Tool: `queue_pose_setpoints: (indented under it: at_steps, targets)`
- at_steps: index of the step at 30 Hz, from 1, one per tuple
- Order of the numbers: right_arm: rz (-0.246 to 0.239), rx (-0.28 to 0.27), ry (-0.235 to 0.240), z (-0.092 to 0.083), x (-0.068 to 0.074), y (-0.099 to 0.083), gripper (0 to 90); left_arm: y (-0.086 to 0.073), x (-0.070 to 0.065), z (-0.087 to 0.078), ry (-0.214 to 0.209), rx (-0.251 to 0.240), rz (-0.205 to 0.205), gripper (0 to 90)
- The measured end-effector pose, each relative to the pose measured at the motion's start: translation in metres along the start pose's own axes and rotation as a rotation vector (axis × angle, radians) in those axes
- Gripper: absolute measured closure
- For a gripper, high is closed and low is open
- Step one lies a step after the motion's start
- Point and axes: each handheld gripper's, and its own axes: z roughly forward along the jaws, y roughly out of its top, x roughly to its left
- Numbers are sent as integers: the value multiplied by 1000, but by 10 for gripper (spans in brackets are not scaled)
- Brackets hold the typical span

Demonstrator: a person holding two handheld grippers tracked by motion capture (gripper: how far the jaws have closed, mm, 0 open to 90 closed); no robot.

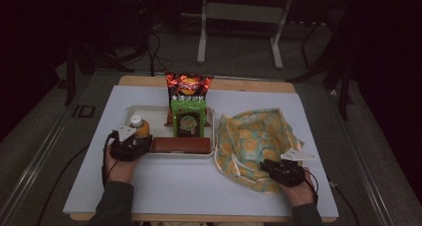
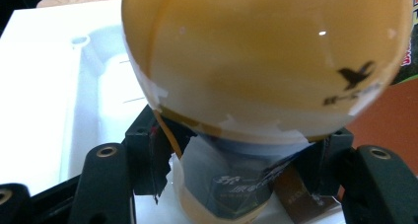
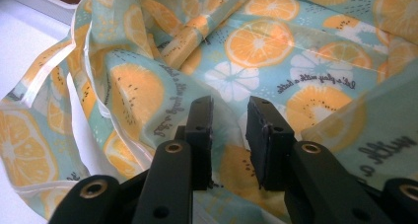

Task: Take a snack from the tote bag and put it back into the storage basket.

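Left gripper view: left gripper (image 2: 231, 160) clamps the orange drink bottle (image 2: 266, 61) low on its body, bottle standing in the white tray (image 1: 159, 114). Keep it upright and lift straight before carrying toward the fruit-print bag (image 1: 259, 136). Right gripper (image 3: 229, 130) rests level on the bag, jaws narrowly apart, holding nothing.
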Motion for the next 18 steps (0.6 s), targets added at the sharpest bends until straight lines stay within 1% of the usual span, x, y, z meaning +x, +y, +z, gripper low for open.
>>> queue_pose_setpoints:
  at_steps: [2,5,9,14,18]
  targets:
    - [0,1,1,0,0,0,718,-1,1,1,-7,8,-14,353]
    - [-2,3,0,1,0,0,719,-1,3,2,2,9,-30,298]
    - [-1,4,1,1,0,0,719,-1,5,1,2,18,-40,254]
    - [0,4,1,1,0,0,719,-3,5,-4,-9,20,-29,250]
    - [-3,5,2,2,1,0,718,-4,7,-9,-13,12,-33,273]
